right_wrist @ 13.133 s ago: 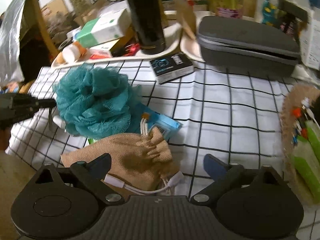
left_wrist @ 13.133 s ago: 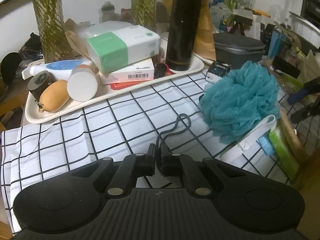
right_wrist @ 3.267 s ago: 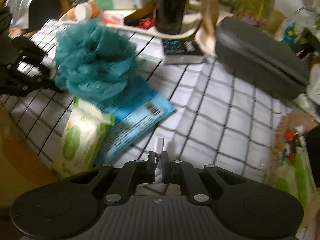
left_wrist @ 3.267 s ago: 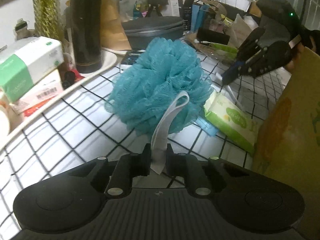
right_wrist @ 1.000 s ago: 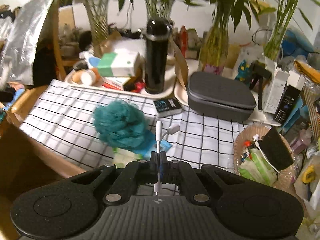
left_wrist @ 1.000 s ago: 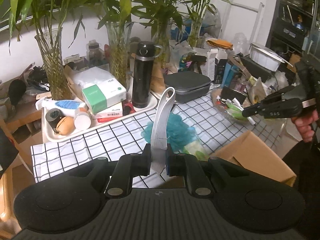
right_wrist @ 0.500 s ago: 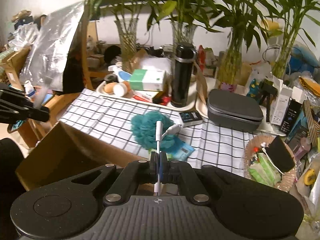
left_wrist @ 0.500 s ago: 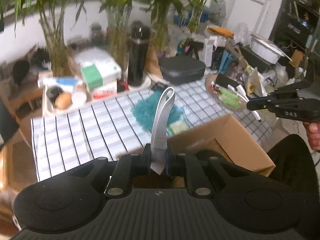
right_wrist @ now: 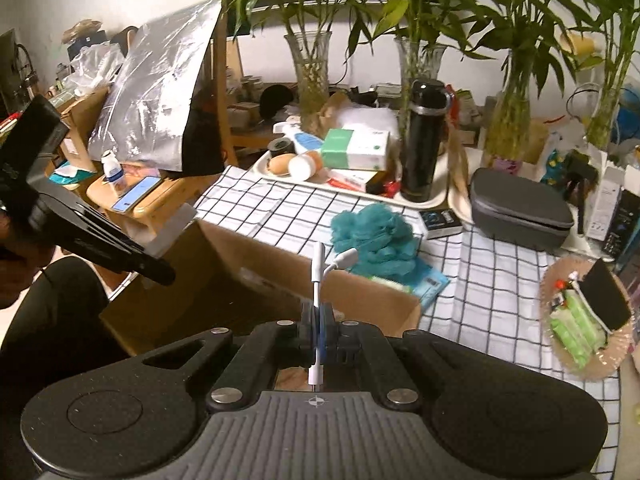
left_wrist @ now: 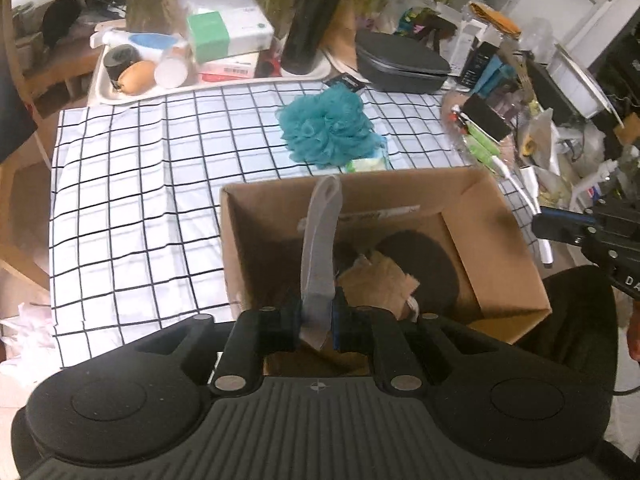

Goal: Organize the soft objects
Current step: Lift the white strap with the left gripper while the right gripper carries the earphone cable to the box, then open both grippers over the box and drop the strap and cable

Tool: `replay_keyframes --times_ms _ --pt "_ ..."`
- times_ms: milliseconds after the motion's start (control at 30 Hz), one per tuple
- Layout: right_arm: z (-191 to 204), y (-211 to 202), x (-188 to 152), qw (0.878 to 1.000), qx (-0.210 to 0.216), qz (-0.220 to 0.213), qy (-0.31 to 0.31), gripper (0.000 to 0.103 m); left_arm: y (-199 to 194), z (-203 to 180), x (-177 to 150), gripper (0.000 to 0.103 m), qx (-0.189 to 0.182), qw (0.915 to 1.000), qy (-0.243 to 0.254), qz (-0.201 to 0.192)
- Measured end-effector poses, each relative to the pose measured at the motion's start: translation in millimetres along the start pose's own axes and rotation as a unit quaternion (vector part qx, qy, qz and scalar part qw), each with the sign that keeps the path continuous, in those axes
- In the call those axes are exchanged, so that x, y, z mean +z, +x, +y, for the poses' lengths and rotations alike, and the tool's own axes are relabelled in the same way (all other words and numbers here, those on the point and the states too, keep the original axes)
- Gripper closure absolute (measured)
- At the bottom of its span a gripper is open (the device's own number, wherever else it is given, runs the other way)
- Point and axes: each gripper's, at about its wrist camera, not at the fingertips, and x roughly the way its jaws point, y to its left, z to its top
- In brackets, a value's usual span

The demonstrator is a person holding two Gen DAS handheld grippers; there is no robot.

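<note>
My left gripper (left_wrist: 316,322) points steeply down over the box (left_wrist: 496,216), and a grey strap (left_wrist: 320,248) stands up between its fingers. The jaws are opening; the strap sits in the narrow gap, and I cannot tell whether the pads still press it. The strap's looped end rises over the box's far wall in this view. Inside the box I see a brown pouch (left_wrist: 380,284) with a white cord, beside a dark round thing (left_wrist: 424,264) against the right wall.

My right gripper (right_wrist: 318,336) is clamped tight on a thin white cable (right_wrist: 318,280). The cable sticks straight up from the jaws, with a short white plug bending off to the right at its top. From the left camera this gripper (left_wrist: 560,228) hangs just outside the box's right wall.

The box sits at the near edge of the checked cloth (left_wrist: 140,176). Beyond its far wall lies the teal puff (left_wrist: 328,128), resting on a green pack (left_wrist: 368,164) and a blue pack (right_wrist: 428,280). Further behind the puff, the tray (left_wrist: 100,92) carries a black flask (left_wrist: 308,28) and a green-and-white carton (left_wrist: 228,30). Right of the flask lies a grey case (left_wrist: 400,64).
</note>
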Motion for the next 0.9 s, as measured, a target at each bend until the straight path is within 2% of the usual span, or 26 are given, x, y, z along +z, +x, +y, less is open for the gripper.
replay_keyframes --times_ms 100,133,567,767,800,833,867,900 --pt "2 -1 -4 1.000 0.007 0.002 0.004 0.099 -4 -3 -4 0.049 0.001 0.9999 0.008 -0.011" --pt "2 -1 -5 1.000 0.007 0.003 0.004 0.099 -7 -4 -6 0.048 0.002 0.9997 0.013 -0.019" --pt "11 2 -8 1.000 0.019 0.010 -0.009 0.099 -32 -12 -19 0.047 0.026 0.9956 0.038 -0.082" --pt "32 10 -2 0.998 0.052 0.006 -0.040 0.098 -41 -7 -20 0.047 0.024 0.9939 0.033 -0.102" --pt "37 12 -2 0.996 0.064 0.006 -0.055 0.094 -42 -6 -21 0.047 0.026 0.9937 0.034 -0.104" --pt "42 15 -2 0.995 0.070 0.008 -0.073 0.072 -42 -6 -21 0.047 0.026 0.9934 0.035 -0.106" --pt "49 18 -2 0.994 0.062 0.014 -0.090 0.054 -43 -5 -22 0.047 0.027 0.9932 0.036 -0.108" --pt "52 21 -3 0.994 0.051 0.017 -0.099 0.022 -44 -4 -23 0.047 0.028 0.9929 0.037 -0.109"
